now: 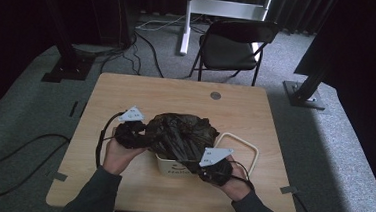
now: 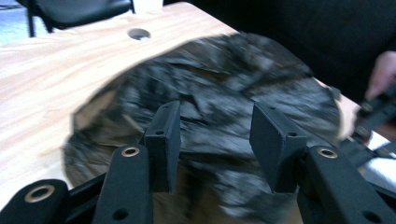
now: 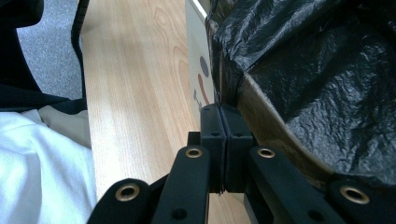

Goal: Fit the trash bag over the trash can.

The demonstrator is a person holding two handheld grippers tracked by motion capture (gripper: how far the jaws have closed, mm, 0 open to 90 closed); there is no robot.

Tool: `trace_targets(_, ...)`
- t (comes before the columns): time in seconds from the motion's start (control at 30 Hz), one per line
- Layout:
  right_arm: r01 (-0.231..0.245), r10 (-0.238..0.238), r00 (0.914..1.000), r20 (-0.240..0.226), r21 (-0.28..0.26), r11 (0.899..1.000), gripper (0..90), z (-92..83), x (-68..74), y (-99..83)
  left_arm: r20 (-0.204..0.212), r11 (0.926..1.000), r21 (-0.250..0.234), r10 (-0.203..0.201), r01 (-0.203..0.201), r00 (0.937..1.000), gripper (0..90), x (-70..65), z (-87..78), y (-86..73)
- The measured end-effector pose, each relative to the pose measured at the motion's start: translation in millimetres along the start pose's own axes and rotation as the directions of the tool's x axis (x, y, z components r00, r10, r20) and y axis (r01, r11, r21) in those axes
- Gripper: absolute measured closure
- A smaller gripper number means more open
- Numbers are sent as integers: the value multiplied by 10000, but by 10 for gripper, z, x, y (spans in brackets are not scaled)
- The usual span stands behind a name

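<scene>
A crumpled black plastic bag (image 1: 179,130) lines and bulges out of a cream bin (image 1: 171,169) on the wooden table (image 1: 142,90). My left gripper (image 1: 141,133) hovers at the bag's left side. In the left gripper view its jaws (image 2: 215,140) stand open over the blurred bag (image 2: 224,88), with nothing pinched. My right gripper (image 1: 199,169) sits at the bin's front right corner. In the right gripper view its jaws (image 3: 220,112) are shut on the bag's edge (image 3: 317,60), right beside the bin wall (image 3: 198,70).
A cream rectangular ring (image 1: 243,142) lies against the bin's right side. A round cable hole (image 1: 215,95) sits near the table's far edge. A black folding chair (image 1: 230,44) stands beyond the table. Cables run over the grey carpet on the left.
</scene>
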State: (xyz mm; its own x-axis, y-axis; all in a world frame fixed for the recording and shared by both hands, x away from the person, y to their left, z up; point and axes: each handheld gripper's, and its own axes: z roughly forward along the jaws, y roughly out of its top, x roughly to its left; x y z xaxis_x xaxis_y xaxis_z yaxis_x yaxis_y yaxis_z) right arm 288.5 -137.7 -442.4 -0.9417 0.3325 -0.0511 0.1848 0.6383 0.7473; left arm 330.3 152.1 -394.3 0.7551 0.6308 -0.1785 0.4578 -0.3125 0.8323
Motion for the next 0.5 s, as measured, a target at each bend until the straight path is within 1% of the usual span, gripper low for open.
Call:
trace_targets(0.07,-10,10,10000,1,-13,10000,895,-7,4,1,35,10000,-4,7,-7,10000,534,-63,-21,-31)
trace_targets(0.17,4,-4,10000,19,-44,10000,895,-14,5,0,46,9995,254,186,-187,9998,509,-156,-24,-101)
trace_targets(0.23,-38,39,10000,13,-47,10000,895,-18,8,-4,-75,9987,401,305,-302,9995,497,-201,-33,-147)
trace_targets(0.3,-31,31,10000,25,-44,10000,895,-21,6,-7,-199,9984,460,328,-319,9993,497,-228,-36,-191)
trace_targets(0.33,-54,54,10000,19,-35,10000,894,-22,9,-7,-196,9985,470,299,-290,9994,514,-234,-40,-213)
trace_targets(0.4,-24,24,10000,22,-37,10000,890,-26,11,-3,-201,9990,384,242,-234,9995,597,-248,-58,-257)
trace_targets(0.5,-25,25,10000,21,-75,10000,881,-34,20,1,-315,9988,367,322,-310,9990,712,-284,-84,-310)
